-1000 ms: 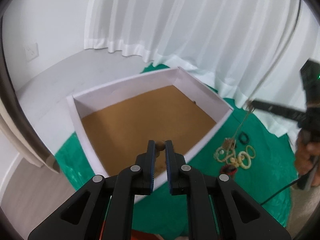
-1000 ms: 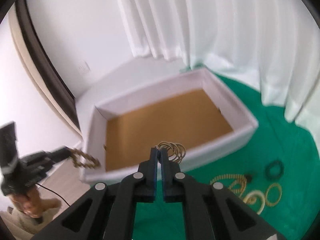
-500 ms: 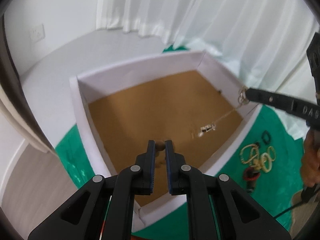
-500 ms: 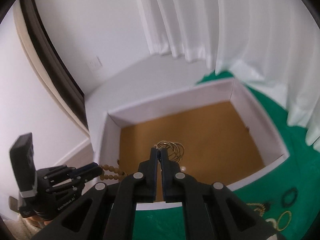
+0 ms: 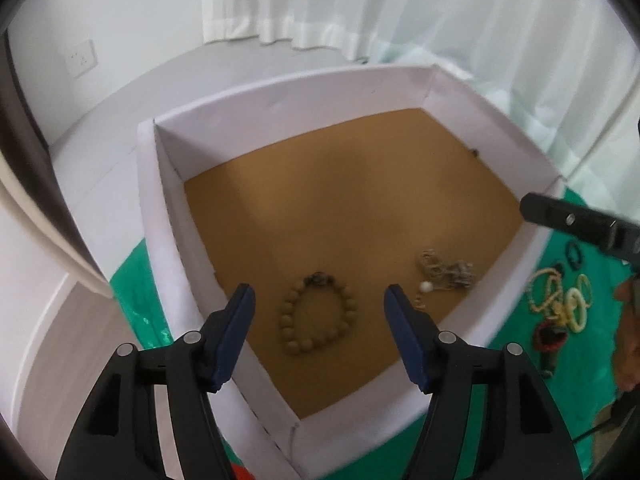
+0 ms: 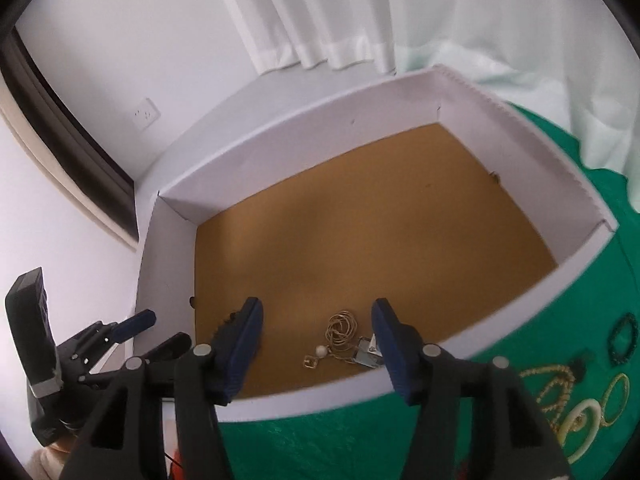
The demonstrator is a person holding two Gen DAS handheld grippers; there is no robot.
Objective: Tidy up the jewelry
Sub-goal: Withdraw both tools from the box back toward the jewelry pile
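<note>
A white box with a brown floor sits on green cloth. A brown wooden bead bracelet lies on its floor under my open, empty left gripper. A thin gold chain necklace with a pearl lies to its right; it also shows in the right wrist view, under my open, empty right gripper. The box shows there too. The right gripper's finger shows at the left wrist view's right edge. The left gripper shows at the lower left of the right wrist view.
Several loose bangles, rings and a gold chain lie on the green cloth right of the box; they also show in the left wrist view. White curtains hang behind. A white floor and wall with a socket lie left.
Both grippers have opened. The bead bracelet dropped from the left one and the gold chain from the right one; both now lie on the box floor.
</note>
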